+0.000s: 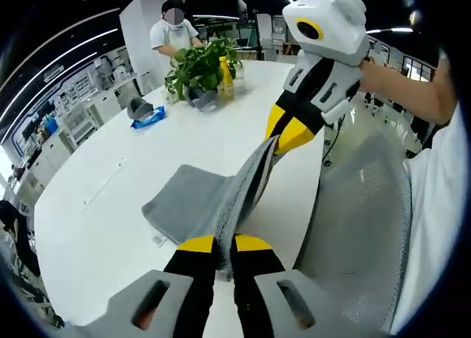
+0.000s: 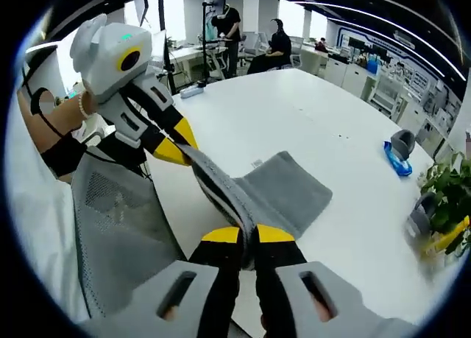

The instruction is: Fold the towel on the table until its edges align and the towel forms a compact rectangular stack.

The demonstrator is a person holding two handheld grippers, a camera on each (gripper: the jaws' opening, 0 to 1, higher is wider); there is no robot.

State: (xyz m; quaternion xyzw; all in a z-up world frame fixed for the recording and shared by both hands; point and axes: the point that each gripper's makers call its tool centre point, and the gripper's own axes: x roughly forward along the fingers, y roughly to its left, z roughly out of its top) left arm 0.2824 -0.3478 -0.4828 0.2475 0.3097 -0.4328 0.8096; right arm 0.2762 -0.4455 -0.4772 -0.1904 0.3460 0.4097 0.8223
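**Left gripper view: towel pinched at both corners**

Left gripper (image 1: 224, 244) clamps the towel (image 1: 193, 202) edge at 6 o'clock; right gripper (image 1: 283, 139) grips it at 1 o'clock, stretching the edge taut for folding.

Right gripper view: right gripper (image 2: 248, 236) clenches the towel (image 2: 283, 191); left gripper (image 2: 176, 148) at 10 o'clock. Rest lies on the table (image 2: 294, 117).

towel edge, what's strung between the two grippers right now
Just the grey towel itself: one raised edge runs taut from the left gripper to the right gripper, nothing else between, seen in the left gripper view.
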